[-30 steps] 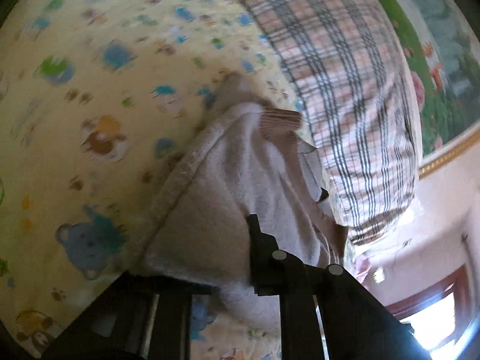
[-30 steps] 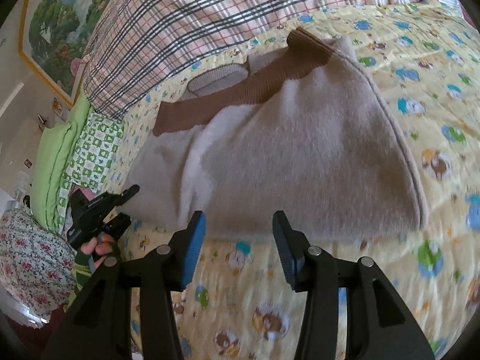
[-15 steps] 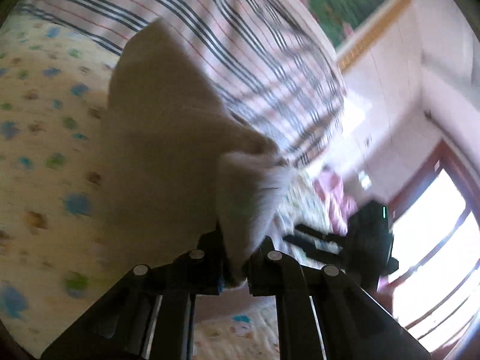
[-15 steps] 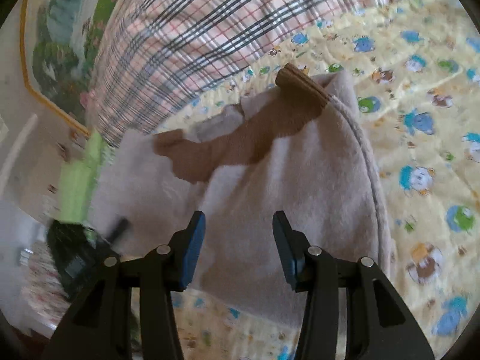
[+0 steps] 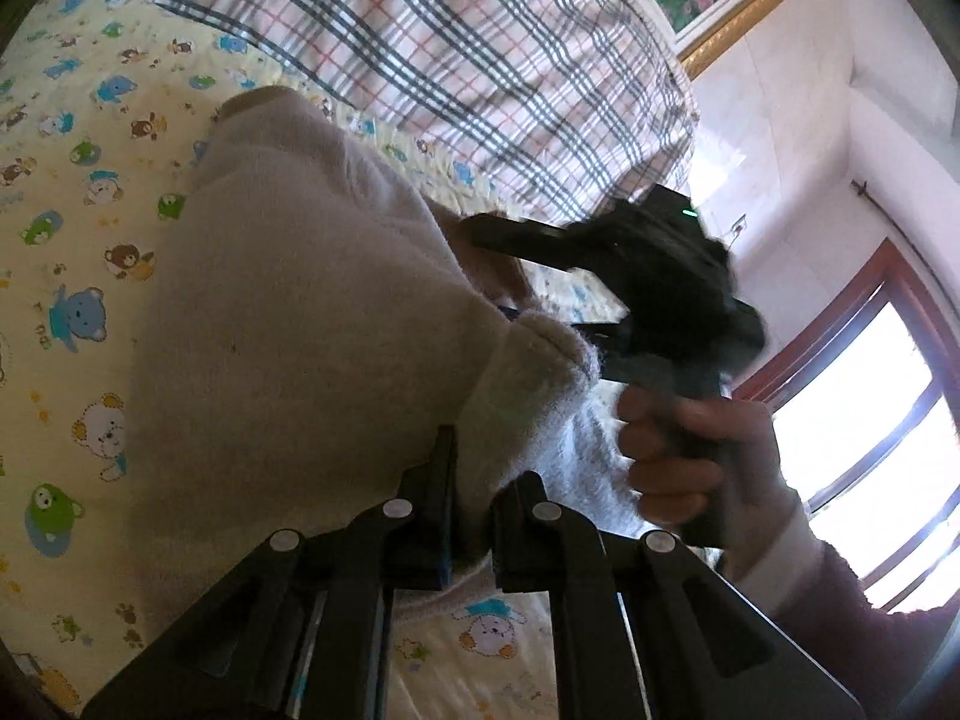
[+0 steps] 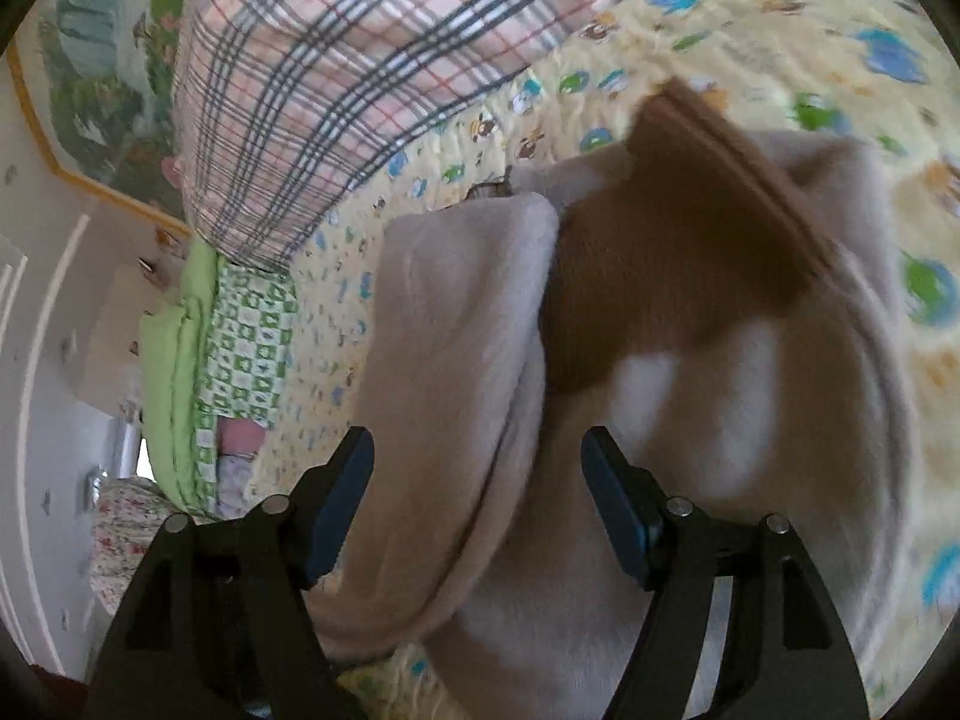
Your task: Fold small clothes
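Observation:
A small beige fleece garment (image 5: 288,312) with brown ribbed trim (image 6: 678,252) lies on the yellow cartoon-bear bedsheet (image 5: 66,252). My left gripper (image 5: 474,504) is shut on the garment's near edge, with a fold of fleece bunched between its jaws. My right gripper (image 6: 477,498) is open, its blue-padded jaws spread low over the garment, where a folded flap (image 6: 456,324) lies across the left side. The right gripper and the hand holding it also show in the left wrist view (image 5: 654,276).
A pink plaid pillow or quilt (image 5: 456,42) lies along the head of the bed. Green bedding (image 6: 198,360) and floral fabric (image 6: 126,534) sit at the left bed edge. A framed painting (image 6: 96,60) hangs on the wall. A bright window (image 5: 870,420) is at the right.
My left gripper has carried the pinched edge of the garment across, folding a flap over the body. My right gripper has moved forward onto the garment and stays open.

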The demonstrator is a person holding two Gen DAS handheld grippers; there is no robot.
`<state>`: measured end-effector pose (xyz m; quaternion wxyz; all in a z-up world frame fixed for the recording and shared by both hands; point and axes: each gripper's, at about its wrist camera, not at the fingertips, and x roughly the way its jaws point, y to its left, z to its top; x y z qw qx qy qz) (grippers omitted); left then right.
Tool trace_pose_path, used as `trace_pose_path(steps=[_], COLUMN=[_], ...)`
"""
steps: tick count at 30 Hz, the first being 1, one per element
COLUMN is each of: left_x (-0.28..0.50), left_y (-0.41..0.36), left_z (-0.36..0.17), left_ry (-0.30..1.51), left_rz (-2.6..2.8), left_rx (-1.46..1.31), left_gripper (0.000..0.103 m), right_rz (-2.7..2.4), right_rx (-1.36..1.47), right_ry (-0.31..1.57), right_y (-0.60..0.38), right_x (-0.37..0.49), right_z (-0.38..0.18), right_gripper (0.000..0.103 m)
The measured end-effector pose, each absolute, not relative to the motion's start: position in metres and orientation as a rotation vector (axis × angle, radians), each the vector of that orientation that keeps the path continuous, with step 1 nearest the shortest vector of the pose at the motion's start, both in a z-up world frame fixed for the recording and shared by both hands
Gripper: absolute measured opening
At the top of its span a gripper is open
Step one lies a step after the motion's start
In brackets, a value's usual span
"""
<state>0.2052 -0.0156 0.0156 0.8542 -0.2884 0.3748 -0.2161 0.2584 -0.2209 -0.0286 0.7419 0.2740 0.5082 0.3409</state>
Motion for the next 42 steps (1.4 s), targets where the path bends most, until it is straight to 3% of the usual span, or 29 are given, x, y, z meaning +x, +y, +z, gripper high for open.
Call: trace_pose_path(steps=[4,6,7,8,16,24,34,37,39,42], left_x=[0.205,0.204,0.204,0.204,0.218,0.235,0.238,0.235,0.229,0.215], left_y=[-0.014,-0.016,-0.017,-0.020,-0.085,-0.140,-0.146,-0.148,-0.147,-0.135], left_z=[0.019,0.021,0.024,0.028,0.052,0.021,0.000,0.003,0.007,0.018], left_ry=[0.770,0.771,0.771,0.768,0.762,0.855,0.937,0.945,0.953,0.945], left_rz=[-0.467,-0.469,-0.468,-0.475,-0.628,-0.664,-0.642,-0.636,-0.640,-0.650], left_rx=[-0.625,-0.615,-0.606,-0.597,-0.521,-0.450,-0.423,-0.382,-0.364,-0.364], left_gripper=[0.007,0.007,0.007,0.007,0.007,0.008,0.011,0.021,0.034,0.046], right_rz=[0.772,0.744,0.728,0.728,0.692,0.585,0.565,0.533,0.487,0.443], right_rx=[0.573,0.564,0.575,0.587,0.478,0.446,0.459,0.476,0.468,0.469], right_ry=[1.157,1.158,1.149,1.126,0.932,0.981,0.985,0.963,0.934,0.899], right_y=[-0.194,-0.188,-0.190,-0.195,-0.262,-0.310,-0.320,-0.329,-0.336,-0.347], right_x=[0.275,0.280,0.280,0.280,0.247,0.240,0.238,0.230,0.223,0.212], right_z=[-0.035,-0.036,-0.034,-0.028,0.035,-0.001,-0.026,-0.025,-0.018,-0.009], right_gripper=[0.070,0.033,0.021,0.018,0.017,0.017,0.019,0.025,0.027,0.043])
